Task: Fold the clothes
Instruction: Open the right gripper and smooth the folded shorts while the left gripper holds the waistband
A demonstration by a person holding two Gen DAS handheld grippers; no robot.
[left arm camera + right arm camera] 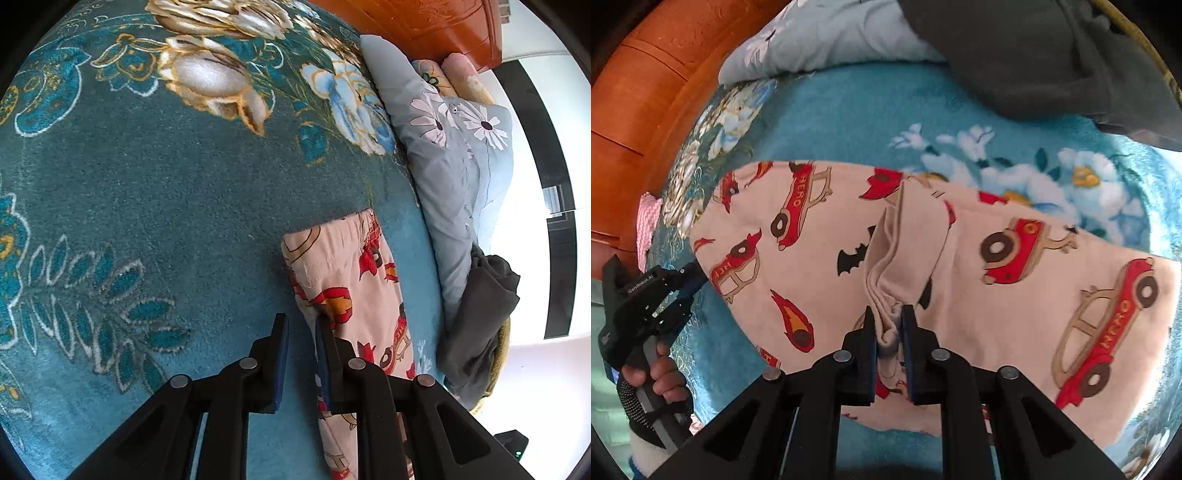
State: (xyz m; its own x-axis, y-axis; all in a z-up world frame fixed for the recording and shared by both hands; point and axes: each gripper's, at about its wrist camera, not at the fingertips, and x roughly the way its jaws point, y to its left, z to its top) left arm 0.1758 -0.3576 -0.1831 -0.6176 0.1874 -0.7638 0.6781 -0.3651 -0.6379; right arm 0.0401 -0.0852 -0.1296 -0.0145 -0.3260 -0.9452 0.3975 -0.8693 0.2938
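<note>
Pink pyjama trousers (pixel 1015 314) printed with red cars lie flat across a teal floral blanket (pixel 849 118). My right gripper (pixel 888 325) points down at them, shut on a bunched fold of the pink cloth that stands up between its pads. In the left wrist view the trousers (pixel 351 280) run along the right, elastic waistband at the far end. My left gripper (pixel 301 325) sits at their left edge, jaws a little apart with bare blanket showing between them; the cloth edge passes behind the right finger. From the right wrist view, a hand holds the left gripper (pixel 696 280) at the garment's left end.
A grey flowered pillow (pixel 443 155) and a dark grey garment (pixel 487 295) lie along the blanket's far side. The dark garment (pixel 1034 55) lies just beyond the trousers. An orange wooden headboard (pixel 646 92) borders the bed. Open blanket (pixel 147 203) stretches to the left.
</note>
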